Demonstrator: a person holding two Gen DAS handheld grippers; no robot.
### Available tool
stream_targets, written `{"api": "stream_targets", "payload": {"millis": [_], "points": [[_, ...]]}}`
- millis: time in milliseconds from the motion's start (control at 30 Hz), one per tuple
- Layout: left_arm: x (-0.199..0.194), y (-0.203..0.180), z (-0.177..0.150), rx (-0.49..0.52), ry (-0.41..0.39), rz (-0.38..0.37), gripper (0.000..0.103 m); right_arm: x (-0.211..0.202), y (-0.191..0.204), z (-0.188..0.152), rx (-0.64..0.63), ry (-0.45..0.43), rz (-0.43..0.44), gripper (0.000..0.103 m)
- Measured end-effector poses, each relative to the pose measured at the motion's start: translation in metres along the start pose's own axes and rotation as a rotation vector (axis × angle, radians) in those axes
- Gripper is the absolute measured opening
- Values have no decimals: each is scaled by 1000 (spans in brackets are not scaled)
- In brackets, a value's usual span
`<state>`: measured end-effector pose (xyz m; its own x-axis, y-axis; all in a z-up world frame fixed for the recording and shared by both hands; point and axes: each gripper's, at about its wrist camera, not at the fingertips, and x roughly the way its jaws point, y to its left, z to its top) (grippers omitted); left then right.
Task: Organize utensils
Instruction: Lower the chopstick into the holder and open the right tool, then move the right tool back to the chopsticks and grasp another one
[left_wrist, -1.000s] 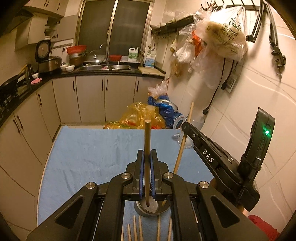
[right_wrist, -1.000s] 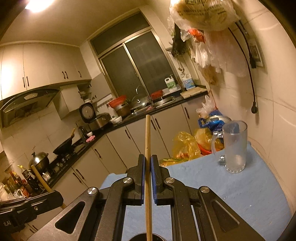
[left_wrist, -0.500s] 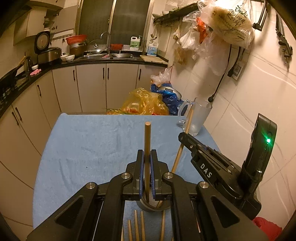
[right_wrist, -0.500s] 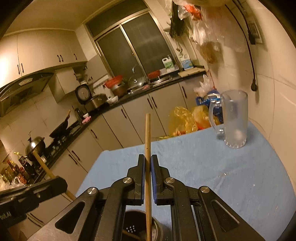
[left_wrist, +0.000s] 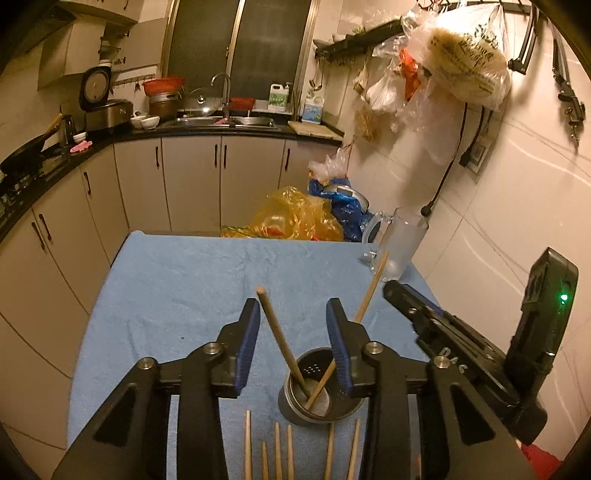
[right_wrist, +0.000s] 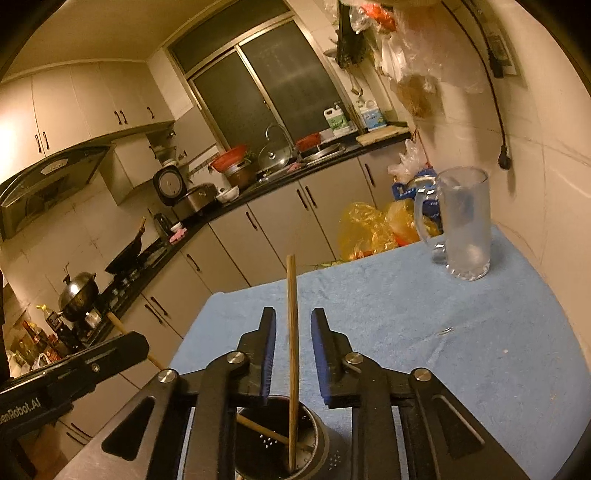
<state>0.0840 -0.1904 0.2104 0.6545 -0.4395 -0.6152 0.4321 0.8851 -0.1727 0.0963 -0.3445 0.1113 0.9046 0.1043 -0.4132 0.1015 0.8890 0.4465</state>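
A round metal utensil holder (left_wrist: 320, 395) stands on the blue cloth, just below both grippers; it also shows in the right wrist view (right_wrist: 284, 439). Two wooden chopsticks stand loose in it: one (left_wrist: 279, 338) leans left, the other (left_wrist: 364, 301) leans right. My left gripper (left_wrist: 293, 341) is open above the holder, jaws apart either side of the chopsticks. My right gripper (right_wrist: 292, 354) is open too, with one chopstick (right_wrist: 291, 332) standing free between its jaws. The right gripper's body (left_wrist: 461, 354) shows at right in the left wrist view. Several more chopsticks (left_wrist: 280, 450) lie on the cloth in front of the holder.
A glass mug (right_wrist: 463, 225) stands at the table's far right corner, near the tiled wall. The blue cloth (left_wrist: 192, 280) covers the table. Yellow and blue plastic bags (left_wrist: 295, 218) sit beyond the far edge. Kitchen cabinets and a counter run along the left and back.
Both grippers have opened and let go of their chopsticks, which now stand loose in the holder. Both cameras have tilted down toward the table.
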Motion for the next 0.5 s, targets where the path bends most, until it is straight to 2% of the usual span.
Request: {"api": "stream_targets", "payload": {"millis": [100, 233, 300, 400, 500], "points": [[-14, 2, -2, -1, -26, 5, 46, -21, -3, 3, 13, -22, -7, 31], [-39, 3, -10, 10, -69, 29, 53, -52, -11, 2, 29, -59, -29, 53], [-51, 3, -17, 15, -85, 32, 55, -67, -14, -2, 39, -75, -39, 55], [-69, 3, -28, 18, -104, 37, 59, -86, -20, -10, 48, -64, -40, 64], [-82, 5, -43, 22, -112, 36, 61, -105, -24, -21, 55, -53, -30, 64]]}}
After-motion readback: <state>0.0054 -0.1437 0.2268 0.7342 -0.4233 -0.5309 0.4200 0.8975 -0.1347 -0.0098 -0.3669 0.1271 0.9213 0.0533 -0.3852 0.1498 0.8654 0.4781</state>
